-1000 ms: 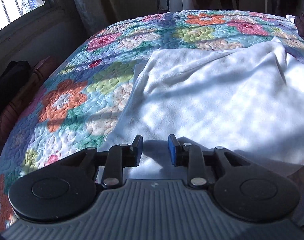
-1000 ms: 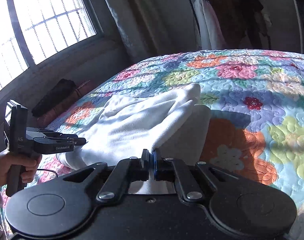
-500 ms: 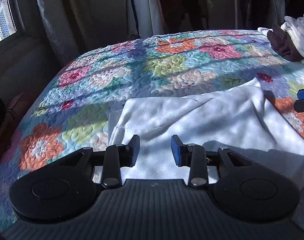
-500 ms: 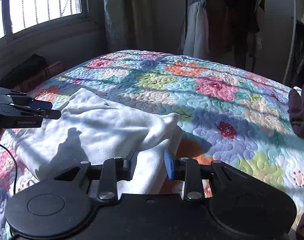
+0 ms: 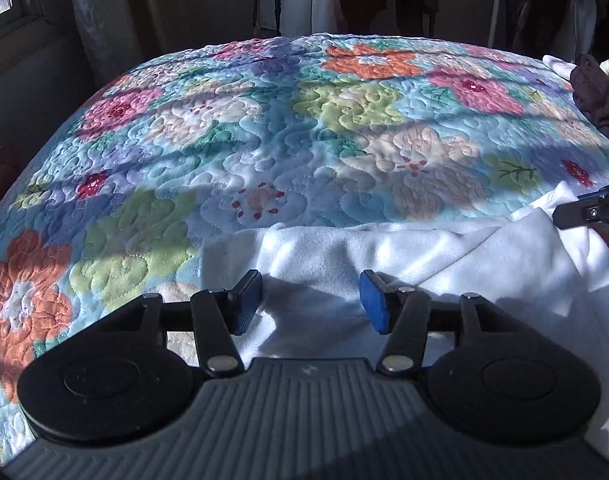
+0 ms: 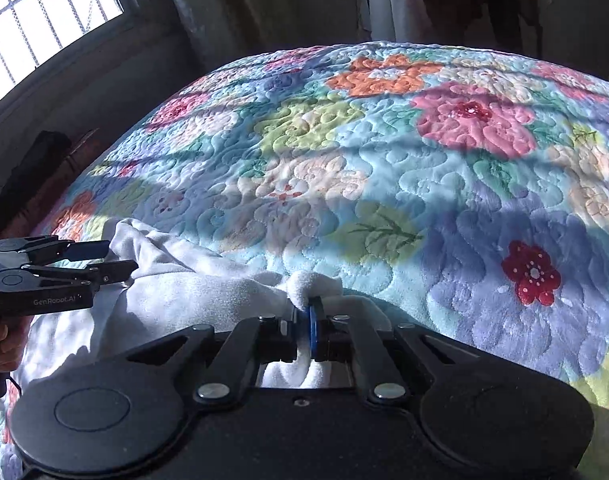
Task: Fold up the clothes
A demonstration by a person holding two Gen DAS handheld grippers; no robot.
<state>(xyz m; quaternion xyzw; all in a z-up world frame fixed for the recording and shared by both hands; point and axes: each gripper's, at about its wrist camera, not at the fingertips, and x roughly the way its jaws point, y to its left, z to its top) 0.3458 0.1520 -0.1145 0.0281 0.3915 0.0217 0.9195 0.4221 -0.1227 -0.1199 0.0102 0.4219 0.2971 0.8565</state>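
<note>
Only one bit of writing can be read. In the right wrist view, small pale letters sit on the flat black side of the left gripper [image 6: 104,266], at the left edge of the picture. They look like "GenRobot.AI", but they are faint. The left wrist view shows no words, numbers or signs that can be read.

A white garment [image 5: 424,264] lies on a quilt [image 5: 304,140] patterned with orange, pink, green and cream flowers on blue.
</note>
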